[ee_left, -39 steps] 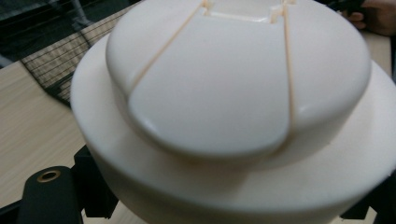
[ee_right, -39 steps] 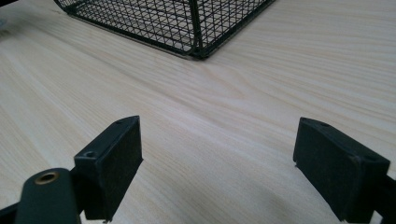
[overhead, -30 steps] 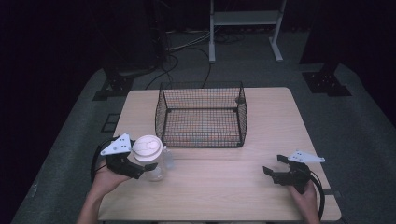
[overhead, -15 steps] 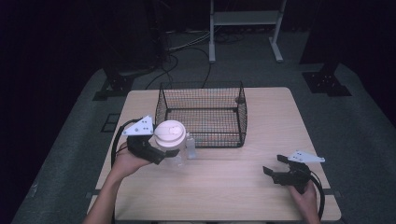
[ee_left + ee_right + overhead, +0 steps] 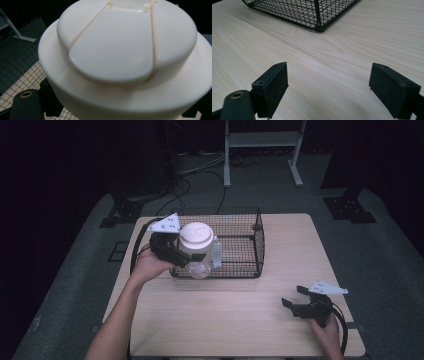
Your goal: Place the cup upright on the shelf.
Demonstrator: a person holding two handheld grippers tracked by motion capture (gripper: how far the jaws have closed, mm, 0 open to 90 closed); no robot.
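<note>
Jar [image 5: 199, 251] in the left gripper [image 5: 186, 256] hangs clear of the table [image 5: 235, 320], held at the near-left corner of the basket [image 5: 247, 251]. It is a clear jar with a cream lid [image 5: 196, 234], and it sits upright or close to it, lid up. From the high view the jaws clamp it from the left, just under the lid, and the grey plate on the gripper sits beside the lid. The jar's body overlaps the basket's front wall in that view; I can't tell whether it touches the wire or is just above it.

In the left gripper view the lid [image 5: 125, 57] is right up against the camera, a round cream cap with a raised flip tab on top, and the dark jaws press in at its lower edges. Basket mesh and pale wood show behind it at the lower left.

Over on the near-right part of the table, the right gripper [image 5: 299, 301] sits low by the table's front edge, well apart from the basket. Its jaws stand wide with nothing between them. In the right gripper view its pads [image 5: 277, 82] frame bare tabletop [image 5: 352, 45], with one corner of the basket [image 5: 312, 12] farther off.
</note>
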